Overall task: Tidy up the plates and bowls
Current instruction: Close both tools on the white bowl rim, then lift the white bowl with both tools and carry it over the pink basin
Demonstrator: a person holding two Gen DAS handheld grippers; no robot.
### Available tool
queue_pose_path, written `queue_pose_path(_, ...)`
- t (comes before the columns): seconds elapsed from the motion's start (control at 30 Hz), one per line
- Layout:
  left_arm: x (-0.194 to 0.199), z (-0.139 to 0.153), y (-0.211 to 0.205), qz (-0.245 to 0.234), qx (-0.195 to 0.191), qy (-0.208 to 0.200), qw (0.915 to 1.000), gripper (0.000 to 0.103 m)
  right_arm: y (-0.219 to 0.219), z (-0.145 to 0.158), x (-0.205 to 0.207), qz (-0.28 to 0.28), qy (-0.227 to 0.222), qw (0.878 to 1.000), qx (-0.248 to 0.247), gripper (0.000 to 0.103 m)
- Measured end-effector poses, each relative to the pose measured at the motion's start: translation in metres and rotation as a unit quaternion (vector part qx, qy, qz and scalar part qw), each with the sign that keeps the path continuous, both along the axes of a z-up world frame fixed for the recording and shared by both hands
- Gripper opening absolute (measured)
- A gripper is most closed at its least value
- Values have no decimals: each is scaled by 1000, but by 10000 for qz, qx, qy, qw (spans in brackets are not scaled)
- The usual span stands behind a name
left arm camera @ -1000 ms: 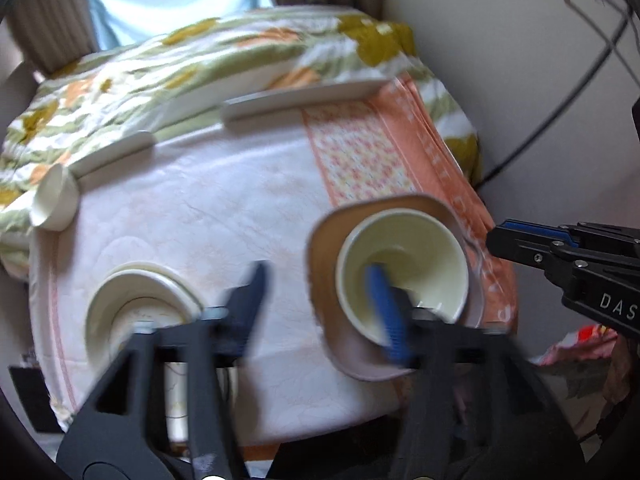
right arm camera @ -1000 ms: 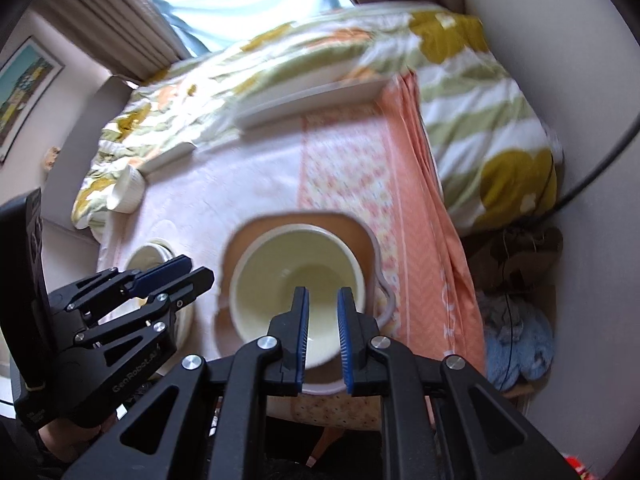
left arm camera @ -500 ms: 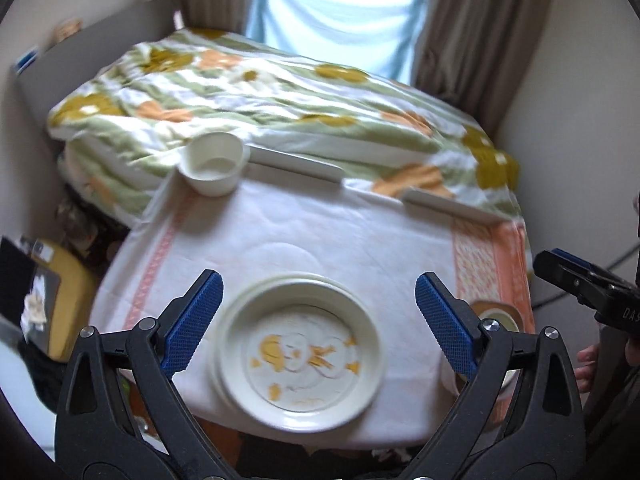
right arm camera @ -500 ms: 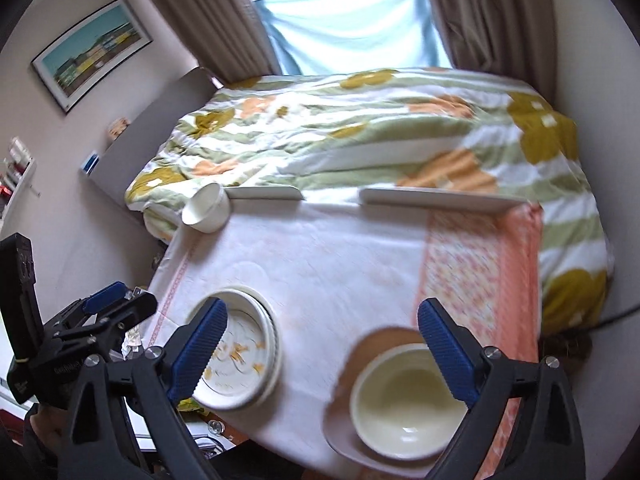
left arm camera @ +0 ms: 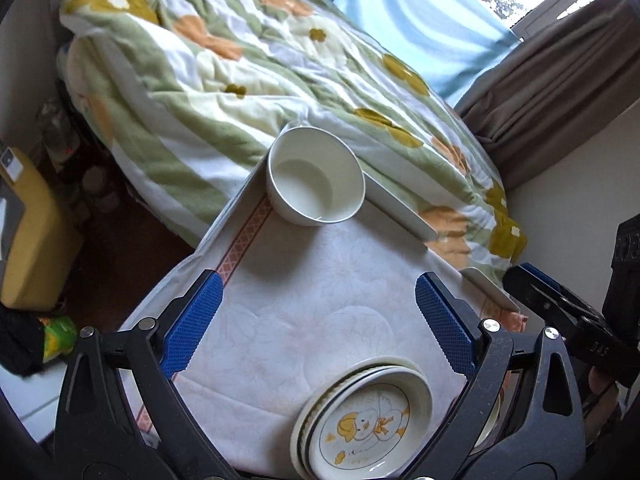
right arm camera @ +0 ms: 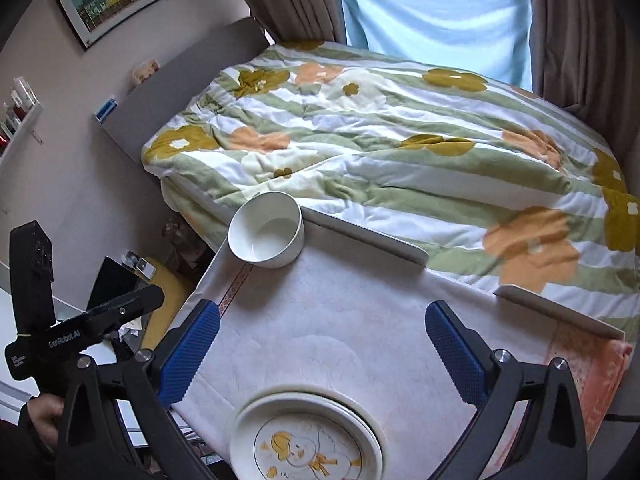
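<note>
Plates [right arm camera: 306, 440] sit stacked at the tabletop's near edge; one bowl [right arm camera: 266, 232] stands alone at the far left corner, not yet gathered. The left gripper [left arm camera: 318, 320] is spread and empty. The right gripper [right arm camera: 320, 350] has just been opening, nothing between its jaws.

The left gripper [left arm camera: 318, 320] is being held tilted downward, its jaws standing wide apart with nothing between the blue pads [left arm camera: 192, 322]. The right gripper [right arm camera: 322, 350] is being held at a similar downward tilt; its jaws have just been opening and are now spread wide, with nothing being gripped between them. In the left wrist view the right gripper is being seen at the right edge, with part of a hand [left arm camera: 600, 384] wrapped around its handle. In the right wrist view the left gripper is being seen at the near left, carried by a hand [right arm camera: 42, 420] low at the edge.
</note>
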State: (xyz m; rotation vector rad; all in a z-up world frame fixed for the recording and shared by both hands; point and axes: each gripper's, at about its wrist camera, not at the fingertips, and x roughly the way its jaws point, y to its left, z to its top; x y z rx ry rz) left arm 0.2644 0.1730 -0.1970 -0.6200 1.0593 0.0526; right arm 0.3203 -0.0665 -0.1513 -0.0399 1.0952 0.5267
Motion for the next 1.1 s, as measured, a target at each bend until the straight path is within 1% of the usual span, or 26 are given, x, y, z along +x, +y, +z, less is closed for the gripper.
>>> queue_pose_path(0.07, 16, -18, 8, -109, -172, 130, 9997, 97, 26, -16, 15, -11, 49, 9997, -250, 102)
queue_pose_path(0.1, 23, -26, 11, -171, -236, 205, 9994, 96, 37, -28, 22, 42, 166, 9995, -266, 102)
queue_pose_path(0.17, 38, -41, 14, -252, -395, 301, 9984, 90, 47, -45, 35, 51, 394, 9989, -229, 101)
queue_pose_path(0.27, 53, -60, 25, -202, -635, 432, 9968, 87, 55, -64, 54, -38, 654, 9975, -248, 100)
queue_pose_path(0.37, 70, -76, 29, -211, -770, 550, 9953, 76, 62, -77, 72, 5, 818, 9965, -179, 98)
queue_pose_path(0.4, 74, -80, 30, -198, -826, 574, 9947, 72, 64, -80, 78, 53, 861, 9961, -167, 93)
queue_pose_path(0.43, 77, -85, 30, -179, -891, 595, 9941, 69, 67, -83, 82, 110, 892, 9958, -151, 90)
queue_pose_path(0.47, 82, -89, 29, -136, -927, 613, 9937, 67, 69, -86, 87, 176, 927, 9954, -132, 84)
queue_pose_path(0.53, 89, -95, 30, -27, -924, 633, 9937, 57, 74, -93, 97, 310, 1017, 9943, -105, 76)
queue_pose_path(0.57, 92, -98, 31, 20, -930, 649, 9936, 55, 77, -97, 100, 387, 1049, 9937, -76, 69)
queue_pose_path(0.6, 94, -101, 32, 86, -921, 663, 9935, 52, 82, -101, 105, 458, 1103, 9928, -62, 65)
queue_pose_path(0.63, 97, -104, 33, 143, -893, 675, 9936, 49, 86, -106, 108, 532, 1157, 9918, -52, 63)
queue_pose_path(0.7, 100, -107, 36, 255, -805, 682, 9941, 45, 93, -113, 112, 658, 1205, 9905, -33, 54)
queue_pose_path(0.73, 102, -109, 37, 308, -751, 696, 9943, 39, 97, -117, 114, 709, 1239, 9898, -7, 52)
queue_pose_path(0.77, 103, -111, 38, 333, -735, 710, 9942, 35, 99, -121, 116, 749, 1271, 9891, 25, 48)
queue_pose_path(0.8, 103, -112, 38, 359, -733, 720, 9941, 28, 102, -125, 117, 791, 1301, 9883, 67, 42)
queue_pose_path(0.83, 104, -115, 39, 384, -710, 742, 9940, 26, 104, -128, 119, 825, 1328, 9877, 85, 38)
queue_pose_path(0.87, 105, -116, 39, 396, -687, 757, 9940, 25, 106, -131, 120, 857, 1360, 9870, 100, 31)
queue_pose_path(0.93, 106, -118, 40, 439, -644, 758, 9941, 23, 108, -134, 121, 874, 1363, 9867, 145, 28)
queue_pose_path(1.0, 106, -118, 38, 418, -567, 737, 9948, 23, 110, -136, 122, 897, 1361, 9865, 170, 19)
queue_pose_path(1.1, 107, -115, 35, 323, -377, 729, 9961, 23, 111, -137, 122, 864, 1290, 9878, 121, 15)
